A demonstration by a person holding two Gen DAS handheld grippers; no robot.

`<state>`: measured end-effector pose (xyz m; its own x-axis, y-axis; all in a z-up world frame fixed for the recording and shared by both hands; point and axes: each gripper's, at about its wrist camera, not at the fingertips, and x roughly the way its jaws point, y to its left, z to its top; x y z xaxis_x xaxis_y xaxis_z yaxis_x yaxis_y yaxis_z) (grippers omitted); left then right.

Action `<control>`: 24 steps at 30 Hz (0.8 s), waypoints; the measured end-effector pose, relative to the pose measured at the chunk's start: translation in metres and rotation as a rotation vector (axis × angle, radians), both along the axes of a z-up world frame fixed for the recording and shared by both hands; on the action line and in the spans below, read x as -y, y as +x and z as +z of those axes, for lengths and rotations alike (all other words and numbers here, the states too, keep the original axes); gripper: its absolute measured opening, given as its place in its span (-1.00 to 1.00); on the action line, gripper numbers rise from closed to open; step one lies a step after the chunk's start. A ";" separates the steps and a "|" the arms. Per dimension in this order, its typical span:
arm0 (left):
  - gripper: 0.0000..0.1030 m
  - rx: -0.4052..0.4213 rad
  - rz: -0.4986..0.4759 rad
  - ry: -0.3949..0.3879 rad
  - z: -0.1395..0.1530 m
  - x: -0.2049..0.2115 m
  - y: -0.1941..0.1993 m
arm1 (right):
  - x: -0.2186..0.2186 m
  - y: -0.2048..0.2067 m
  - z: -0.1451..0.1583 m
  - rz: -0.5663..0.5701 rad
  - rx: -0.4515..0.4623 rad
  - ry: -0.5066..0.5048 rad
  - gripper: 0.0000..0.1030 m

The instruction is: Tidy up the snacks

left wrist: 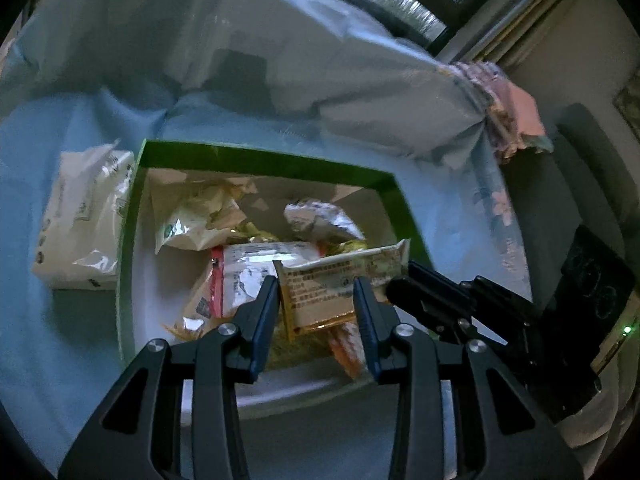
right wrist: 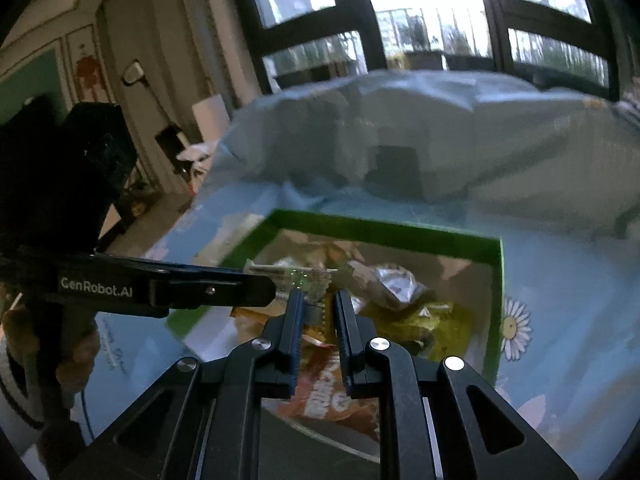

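Green box (left wrist: 264,158) – snack packets (left wrist: 256,276) piled inside

Both the left gripper (left wrist: 316,294) and the right gripper (right wrist: 317,304) are matte black linkage frames with round silver screws at the pivots, dark blue ribbed pads lining the jaws, and white "GenRobot.AI" lettering along one finger at the right wrist frame's left edge.

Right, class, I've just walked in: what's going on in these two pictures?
A person holding a gripper in each hand is sorting snacks over a green box on a blue-covered bed. Both grippers hold one flat snack packet above the box: the left gripper around its middle, the right gripper at its end. More packets lie inside; a white bag sits outside.
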<state>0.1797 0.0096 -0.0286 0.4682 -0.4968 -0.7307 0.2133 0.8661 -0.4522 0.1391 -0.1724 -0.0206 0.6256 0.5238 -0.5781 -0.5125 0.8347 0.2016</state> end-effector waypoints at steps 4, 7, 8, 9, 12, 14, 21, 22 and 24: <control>-0.29 -0.033 0.002 0.012 -0.015 0.002 0.012 | 0.000 0.015 -0.016 -0.018 -0.042 -0.014 -0.66; -0.29 -0.044 0.008 0.030 -0.020 0.002 0.017 | 0.000 0.020 -0.022 -0.034 -0.056 -0.028 -0.66; -0.21 -0.045 0.012 0.034 -0.020 0.001 0.018 | -0.001 0.022 -0.023 -0.038 -0.060 -0.033 -0.66; -0.17 -0.048 0.016 0.036 -0.020 0.001 0.018 | -0.001 0.023 -0.024 -0.050 -0.065 -0.045 -0.66; 0.17 -0.037 0.039 0.081 -0.016 0.001 0.015 | 0.000 0.023 -0.022 -0.088 -0.066 -0.069 -0.52; 0.54 -0.007 0.057 0.130 -0.008 -0.002 0.007 | 0.000 0.018 -0.018 -0.134 -0.058 -0.097 -0.07; 1.00 0.107 0.092 0.329 0.030 -0.011 -0.044 | 0.003 -0.027 0.018 -0.255 -0.015 -0.172 0.58; 0.99 0.124 0.095 0.354 0.036 -0.013 -0.052 | 0.003 -0.033 0.022 -0.271 -0.015 -0.183 0.66; 0.99 0.155 0.098 0.387 0.047 -0.014 -0.069 | 0.003 -0.049 0.034 -0.291 -0.016 -0.191 0.67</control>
<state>0.1109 0.0236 0.0186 0.6183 -0.1471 -0.7721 0.1609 0.9852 -0.0589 0.0899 -0.1759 0.0129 0.7232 0.2062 -0.6592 -0.2454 0.9688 0.0337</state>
